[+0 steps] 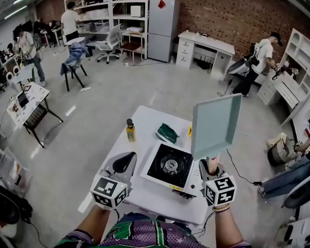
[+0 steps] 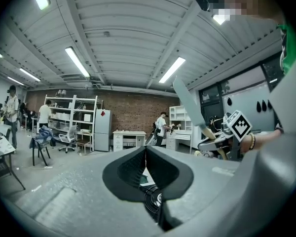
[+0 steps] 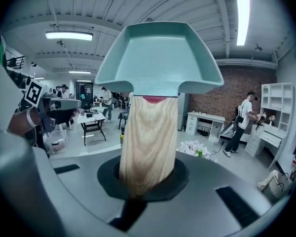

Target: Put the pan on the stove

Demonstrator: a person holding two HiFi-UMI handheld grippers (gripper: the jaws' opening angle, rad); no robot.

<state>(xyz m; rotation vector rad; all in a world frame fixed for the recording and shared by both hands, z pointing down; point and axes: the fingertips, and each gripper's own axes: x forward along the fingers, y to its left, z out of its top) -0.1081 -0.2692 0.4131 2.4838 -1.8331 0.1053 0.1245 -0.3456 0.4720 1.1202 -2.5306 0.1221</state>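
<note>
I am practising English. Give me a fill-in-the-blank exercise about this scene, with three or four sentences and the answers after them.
1. The right gripper is shut on the ____ handle of the pan.
2. The left gripper has its jaws ____, with nothing between them.
3. The stove stands on a ____ table.
4. In the head view, the bottle stands to the ____ of the stove.
Answers: wooden; shut; white; left

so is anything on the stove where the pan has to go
nothing visible: the stove top is bare, and the pan is held upright by the right gripper over its right side
</note>
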